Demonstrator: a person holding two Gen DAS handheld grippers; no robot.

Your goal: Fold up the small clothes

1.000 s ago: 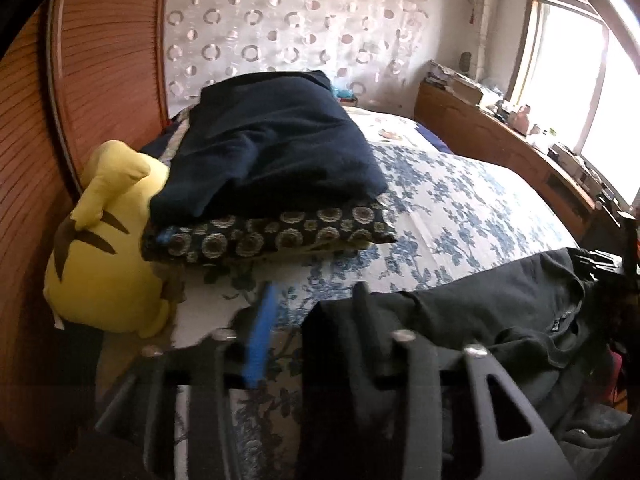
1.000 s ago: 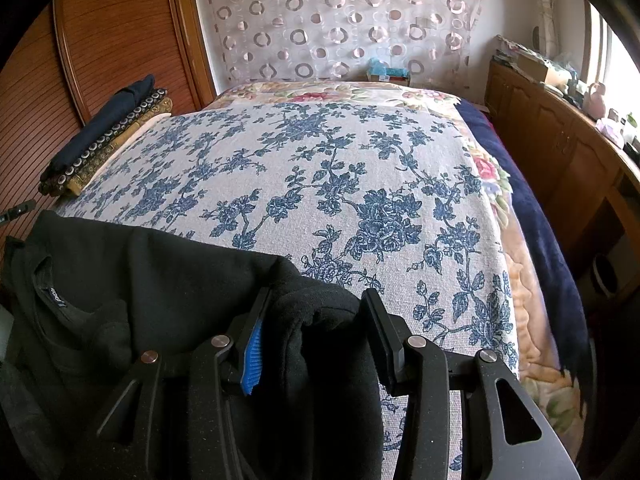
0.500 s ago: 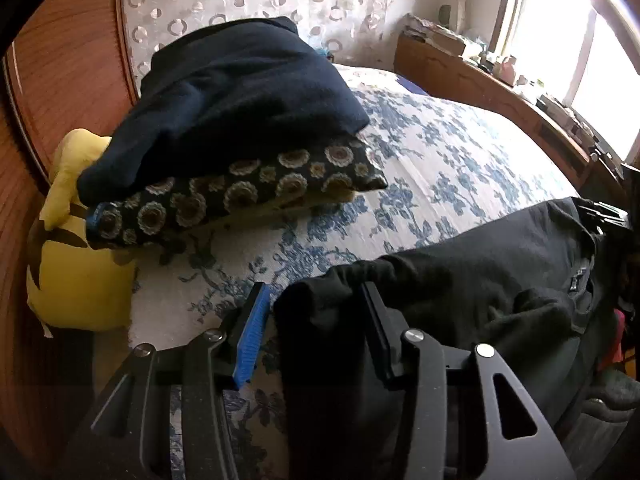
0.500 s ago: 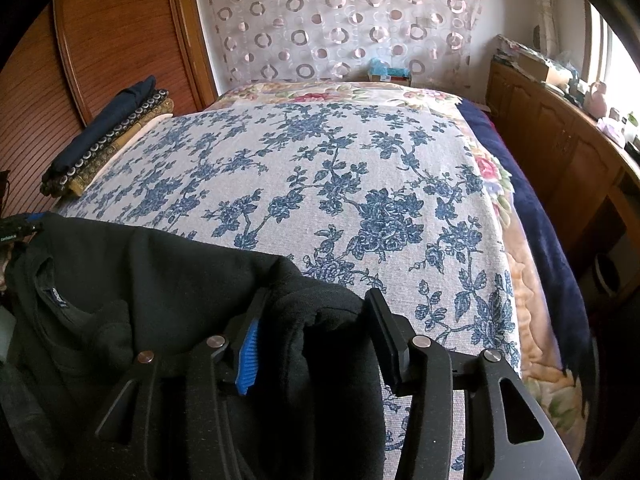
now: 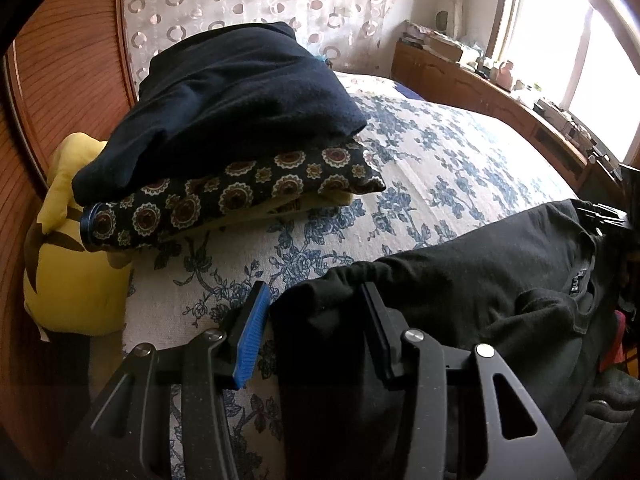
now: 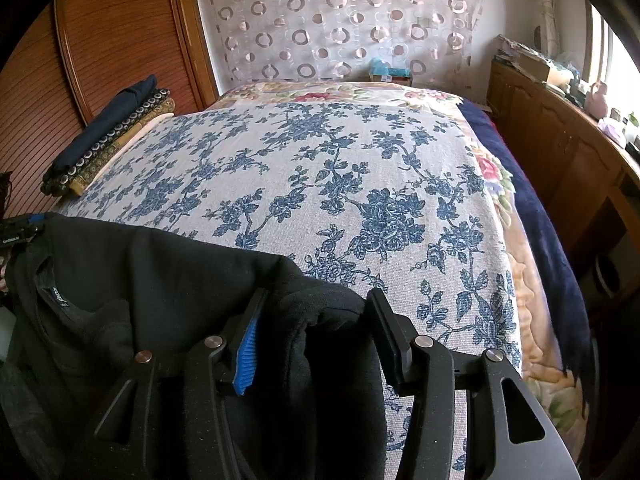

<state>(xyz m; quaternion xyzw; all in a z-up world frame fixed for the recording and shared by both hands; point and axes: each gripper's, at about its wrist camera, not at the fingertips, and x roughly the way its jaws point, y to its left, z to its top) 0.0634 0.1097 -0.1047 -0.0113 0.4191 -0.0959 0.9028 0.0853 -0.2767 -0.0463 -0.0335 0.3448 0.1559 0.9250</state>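
Observation:
A black garment (image 5: 472, 280) lies along the near edge of the blue-flowered bed cover (image 5: 440, 168). Its collar with a label shows in the right wrist view (image 6: 56, 294). My left gripper (image 5: 316, 300) is shut on a bunched end of the black garment, cloth filling the gap between its fingers. My right gripper (image 6: 316, 304) is shut on the other bunched end of the same garment (image 6: 168, 272). The garment stretches between the two grippers just above the cover.
A stack of folded cloth, dark blue on top (image 5: 240, 92) over a patterned piece (image 5: 224, 200), sits by the wooden headboard (image 5: 64, 80), also in the right wrist view (image 6: 108, 136). A yellow plush toy (image 5: 68, 264) lies beside it. A wooden cabinet (image 6: 560, 152) lines the right side.
My left gripper has moved forward toward the folded stack with the black garment in it, and the garment now lies further onto the bed. The right gripper has barely moved.

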